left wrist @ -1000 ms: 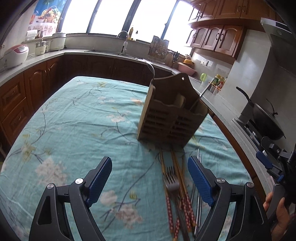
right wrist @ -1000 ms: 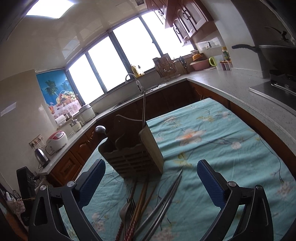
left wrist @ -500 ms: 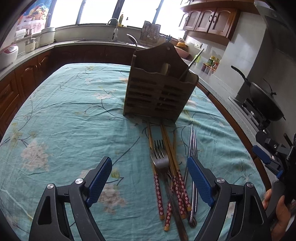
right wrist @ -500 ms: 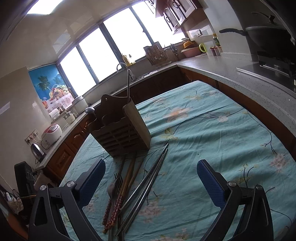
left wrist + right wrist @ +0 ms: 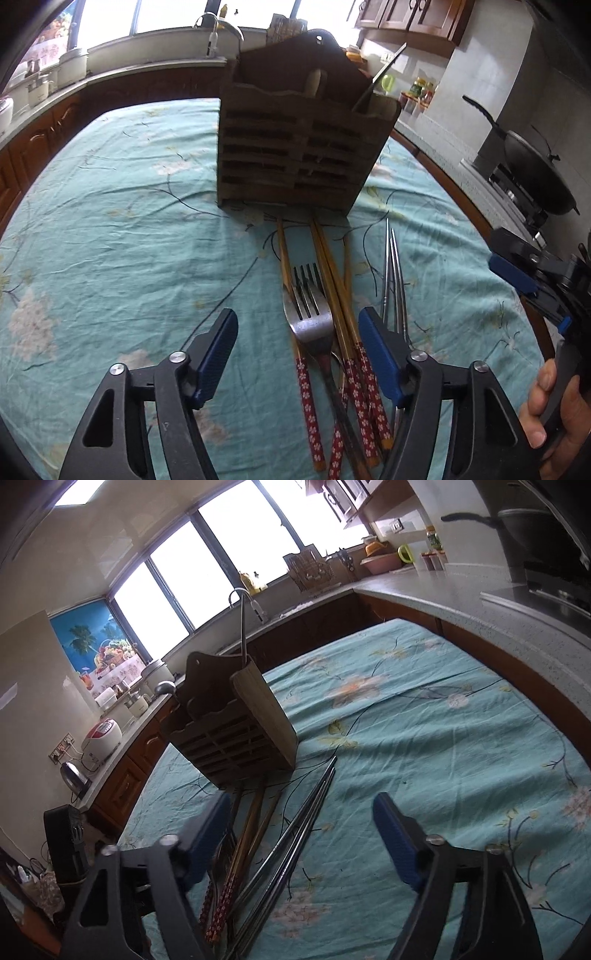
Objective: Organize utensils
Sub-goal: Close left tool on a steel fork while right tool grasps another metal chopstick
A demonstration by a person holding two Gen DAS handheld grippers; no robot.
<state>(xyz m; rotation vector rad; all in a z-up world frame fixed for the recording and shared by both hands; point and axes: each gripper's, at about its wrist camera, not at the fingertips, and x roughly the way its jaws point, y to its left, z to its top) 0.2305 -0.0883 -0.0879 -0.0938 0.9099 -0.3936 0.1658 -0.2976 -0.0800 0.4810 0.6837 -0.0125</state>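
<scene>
Both claws have dropped toward the pile. Fork [image 5: 308, 317] and chopsticks [image 5: 334, 295] lie lengthwise between the left claw [image 5: 297, 350] jaws (narrowing, gripping nothing); right claw [image 5: 295, 834] likewise over steel chopsticks [image 5: 295, 834].

1. Daylit throughout; light from the windows [image 5: 207, 565], blown out to pure white in both views.
2. Ceiling panel [image 5: 75, 491] also clipped white in the right wrist view.
3. Strong backlight: rack [image 5: 303, 147] face dark, slats hard to read; cabinets [image 5: 402, 14] murky.
4. Soft, weak shadows on the cloth [image 5: 110, 229]; a faint dark band at the rack's foot.
5. Glare on the fork [image 5: 308, 314] and along the steel chopsticks [image 5: 299, 830]; sheen on the counter [image 5: 461, 587].
6. Heavy fisheye bending: counter and cloth edges curve; black vignette in the corners.
7. Left finger [image 5: 207, 834] of the right gripper motion-smeared; the right finger sharper.
8. Left wrist view crisp at centre, softer toward the rim.
</scene>
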